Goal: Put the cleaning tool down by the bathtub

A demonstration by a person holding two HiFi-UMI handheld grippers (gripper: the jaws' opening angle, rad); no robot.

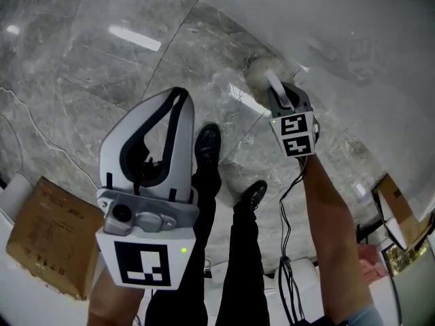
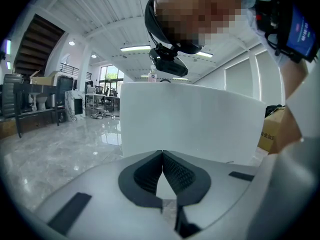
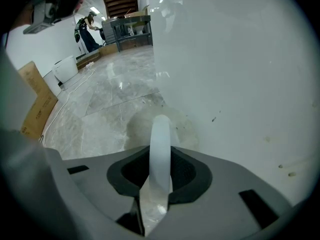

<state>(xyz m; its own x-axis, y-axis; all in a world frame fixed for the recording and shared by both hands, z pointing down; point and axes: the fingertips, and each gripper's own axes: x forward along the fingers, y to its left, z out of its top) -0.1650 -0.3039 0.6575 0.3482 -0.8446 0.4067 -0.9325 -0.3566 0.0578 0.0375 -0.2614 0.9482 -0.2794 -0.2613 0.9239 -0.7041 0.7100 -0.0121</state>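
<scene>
Lower left of the head view: brown cardboard box on the grey marble floor. Just right of it, left gripper clenched, pad tips touching, nothing between them. Centre: person's black shoes. Upper right: right gripper clamped on the white plastic handle of the cleaning tool. Its round fluffy beige pad sits on the floor, touching or just beside the glossy white bathtub wall.

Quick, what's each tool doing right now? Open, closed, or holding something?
Left tool: closed, holding nothing.
Right tool: closed on the cleaning brush, by its white handle.
</scene>
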